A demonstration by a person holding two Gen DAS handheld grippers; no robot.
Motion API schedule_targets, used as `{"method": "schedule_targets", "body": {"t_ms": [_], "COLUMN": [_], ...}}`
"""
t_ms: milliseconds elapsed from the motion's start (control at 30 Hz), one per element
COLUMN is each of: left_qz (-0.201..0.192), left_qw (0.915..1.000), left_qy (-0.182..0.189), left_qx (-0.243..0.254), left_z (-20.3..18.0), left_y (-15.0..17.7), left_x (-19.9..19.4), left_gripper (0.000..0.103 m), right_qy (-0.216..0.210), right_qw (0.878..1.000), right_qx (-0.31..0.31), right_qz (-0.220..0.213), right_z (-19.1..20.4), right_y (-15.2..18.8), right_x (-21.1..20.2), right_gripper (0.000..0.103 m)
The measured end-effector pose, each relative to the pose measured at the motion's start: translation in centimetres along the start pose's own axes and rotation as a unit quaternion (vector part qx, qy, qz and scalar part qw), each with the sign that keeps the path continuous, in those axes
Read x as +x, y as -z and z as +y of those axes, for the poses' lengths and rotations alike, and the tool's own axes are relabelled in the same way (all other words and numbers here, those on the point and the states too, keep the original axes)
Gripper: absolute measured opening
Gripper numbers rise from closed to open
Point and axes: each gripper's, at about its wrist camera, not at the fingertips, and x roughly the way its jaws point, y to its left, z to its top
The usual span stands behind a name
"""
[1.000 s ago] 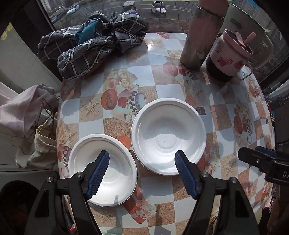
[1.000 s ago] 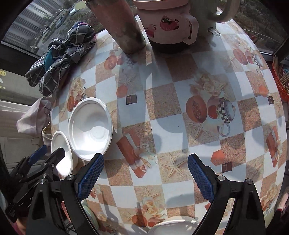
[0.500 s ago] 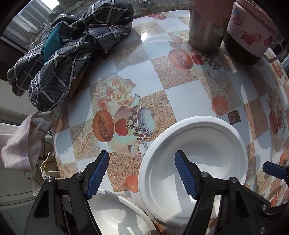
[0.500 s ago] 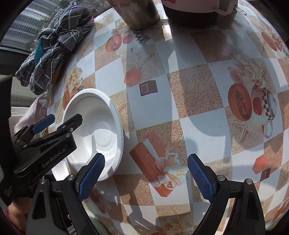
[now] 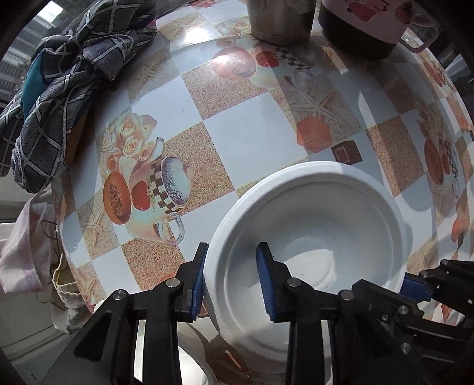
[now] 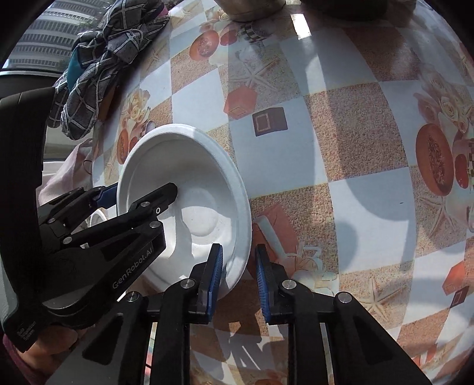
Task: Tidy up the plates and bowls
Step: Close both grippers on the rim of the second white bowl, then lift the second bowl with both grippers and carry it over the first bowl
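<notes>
My left gripper (image 5: 231,278) and right gripper (image 6: 237,275), jaws just closed in, are pinching opposite rims of the white bowl (image 5: 311,237); open patterned tablecloth (image 6: 340,148) lies beyond. Both were wide apart earlier.

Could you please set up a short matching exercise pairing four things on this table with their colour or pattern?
Things:
1. bowl
2. cloth
3. fingers of the left gripper
4. mug

Looks:
A. blue pads
B. plain white
C. pink with red prints
D. dark grey with a light grid

Pairs: 1-B, 2-D, 3-A, 4-C
</notes>
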Motion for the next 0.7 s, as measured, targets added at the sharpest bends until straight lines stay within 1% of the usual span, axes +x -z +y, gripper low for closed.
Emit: {"method": "schedule_targets", "body": {"t_ms": [167,333,367,400,500,700], "left_qz": [-0.003,-0.004,-0.001,0.001,0.009,0.026], "left_qw": [0.9999,0.9995,0.9993,0.999,0.9978,0.9942], "left_qy": [0.01,0.027,0.029,0.032,0.037,0.042], "left_qx": [-0.004,-0.017,-0.023,-0.031,-0.055,-0.095], "left_z": [-2.9,-5.1,-5.3,-5.5,-5.9,-5.7], "left_y": [2.7,7.0,7.9,8.9,12.1,18.8], "left_x": [-0.6,-1.3,-1.4,-1.4,-1.5,-0.9], "left_gripper": [0.033,0.033,0.033,0.034,0.034,0.034], "right_qy": [0.017,0.034,0.037,0.04,0.05,0.068], "right_qw": [0.999,0.998,0.997,0.997,0.995,0.99], "right_qx": [-0.019,-0.035,-0.041,-0.044,-0.062,-0.103], "right_qz": [0.021,0.042,0.046,0.049,0.06,0.074], "right_z": [-1.6,-2.9,-3.1,-3.4,-3.0,-1.3], "right_y": [2.2,5.2,6.2,6.6,8.6,12.5], "right_x": [-0.6,-0.8,-0.8,-0.8,-0.4,0.5], "right_gripper": [0.02,0.02,0.02,0.02,0.02,0.02]}}
